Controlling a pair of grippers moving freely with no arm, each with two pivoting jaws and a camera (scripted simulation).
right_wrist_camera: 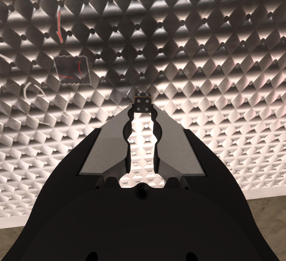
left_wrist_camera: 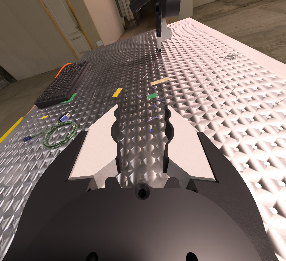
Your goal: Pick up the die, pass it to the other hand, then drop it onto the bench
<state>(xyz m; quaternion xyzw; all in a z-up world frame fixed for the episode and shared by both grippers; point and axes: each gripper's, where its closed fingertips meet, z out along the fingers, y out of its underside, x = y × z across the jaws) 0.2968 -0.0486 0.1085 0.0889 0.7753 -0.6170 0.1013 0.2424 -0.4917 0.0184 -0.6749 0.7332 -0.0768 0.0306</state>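
Observation:
A small black die (right_wrist_camera: pixel 142 104) with white pips sits between the fingertips of my right gripper (right_wrist_camera: pixel 142 108), which is shut on it and points down at the perforated metal bench (right_wrist_camera: pixel 216 52). I cannot tell whether the die touches the bench. In the left wrist view the right gripper (left_wrist_camera: pixel 158 49) hangs upright over the far middle of the bench (left_wrist_camera: pixel 216 114), with the die a dark speck at its tip. My left gripper (left_wrist_camera: pixel 142 105) is open and empty, low over the near part of the bench and well short of the die.
A black keyboard (left_wrist_camera: pixel 61 85) with an orange cable lies at the bench's left edge. A coiled green cable (left_wrist_camera: pixel 60 134) lies nearer. Yellow (left_wrist_camera: pixel 117 92), green (left_wrist_camera: pixel 151 96) and beige (left_wrist_camera: pixel 159 81) tape strips lie mid-bench. The bench's white edge (left_wrist_camera: pixel 247 49) runs along the right.

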